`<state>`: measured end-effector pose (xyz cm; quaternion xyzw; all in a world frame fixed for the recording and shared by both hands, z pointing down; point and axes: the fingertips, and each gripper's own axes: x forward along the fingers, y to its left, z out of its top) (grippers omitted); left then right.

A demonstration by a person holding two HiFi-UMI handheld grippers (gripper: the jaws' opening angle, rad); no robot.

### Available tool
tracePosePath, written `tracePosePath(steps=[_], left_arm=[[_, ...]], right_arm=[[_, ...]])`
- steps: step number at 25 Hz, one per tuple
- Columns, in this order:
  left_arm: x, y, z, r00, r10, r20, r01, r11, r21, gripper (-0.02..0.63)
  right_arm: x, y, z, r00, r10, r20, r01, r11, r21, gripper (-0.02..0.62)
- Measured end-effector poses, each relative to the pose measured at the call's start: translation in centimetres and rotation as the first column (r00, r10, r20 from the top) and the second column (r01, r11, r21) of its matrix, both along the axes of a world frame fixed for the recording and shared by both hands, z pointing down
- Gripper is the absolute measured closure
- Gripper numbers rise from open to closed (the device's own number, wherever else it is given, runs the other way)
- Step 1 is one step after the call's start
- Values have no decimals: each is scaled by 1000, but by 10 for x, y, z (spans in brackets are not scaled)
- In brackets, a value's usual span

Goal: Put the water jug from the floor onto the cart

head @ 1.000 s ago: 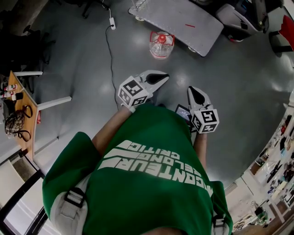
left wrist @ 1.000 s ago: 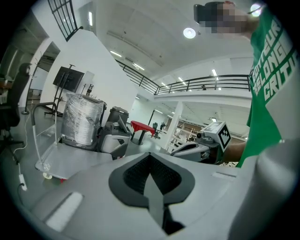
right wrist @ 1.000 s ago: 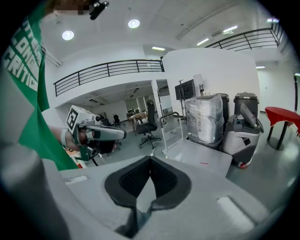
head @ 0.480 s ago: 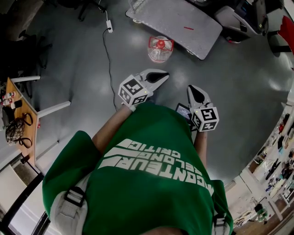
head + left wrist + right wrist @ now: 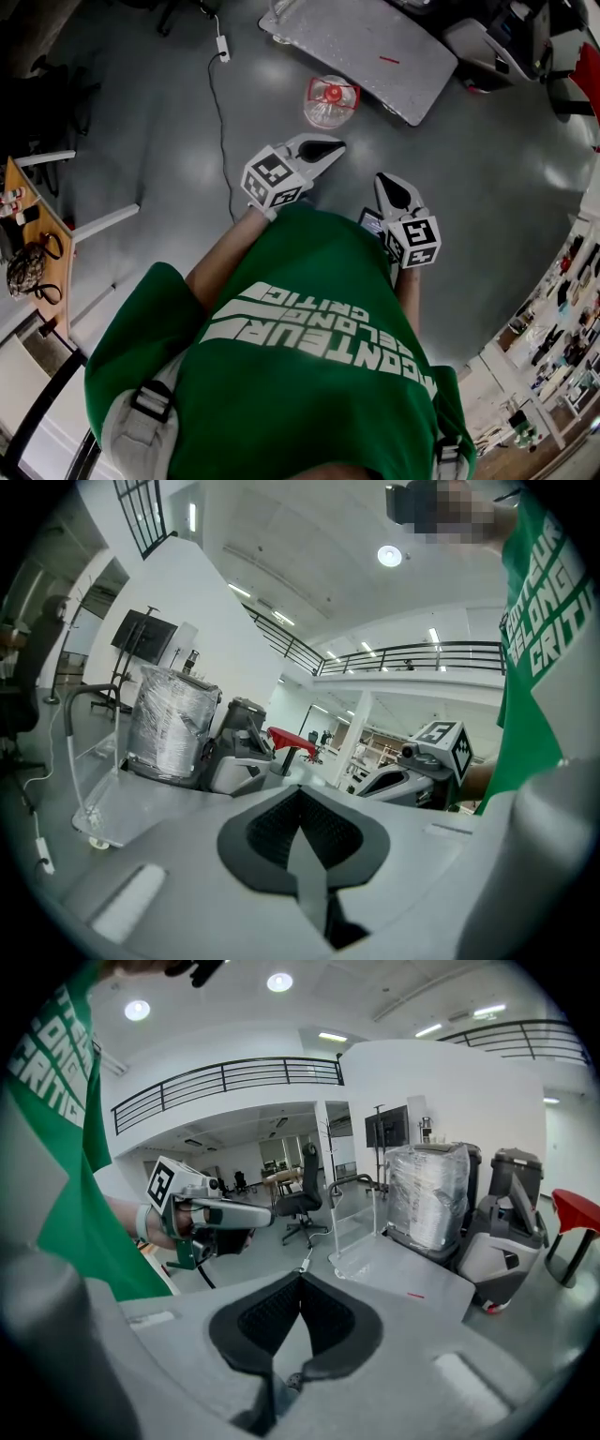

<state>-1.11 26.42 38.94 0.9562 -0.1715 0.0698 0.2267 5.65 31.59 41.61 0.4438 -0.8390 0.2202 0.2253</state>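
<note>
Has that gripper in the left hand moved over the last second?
Yes. The left gripper has come forward, closer to the water jug, which stands unmoved beside the cart.

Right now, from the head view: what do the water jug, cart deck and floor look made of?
Water jug: probably clear plastic; the wall is see-through, with glints. Cart deck: flat matte grey sheet, plastic or painted metal, can't tell which. Floor: smooth glossy grey; lamp reflections suggest sealed concrete or epoxy.
</note>
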Motion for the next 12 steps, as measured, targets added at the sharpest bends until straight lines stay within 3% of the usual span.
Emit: tracePosePath(steps=[7,12], left_arm=[[-29,-25,4,999,-26,21,26,1000,12,592],[-26,-41,12,997,-56,48,56,998,-2,592]], right_arm=[[-30,-2,8,998,-62,-22,61,998,-30,603],[-25,-13,16,996,-82,-23,81,996,-45,603]])
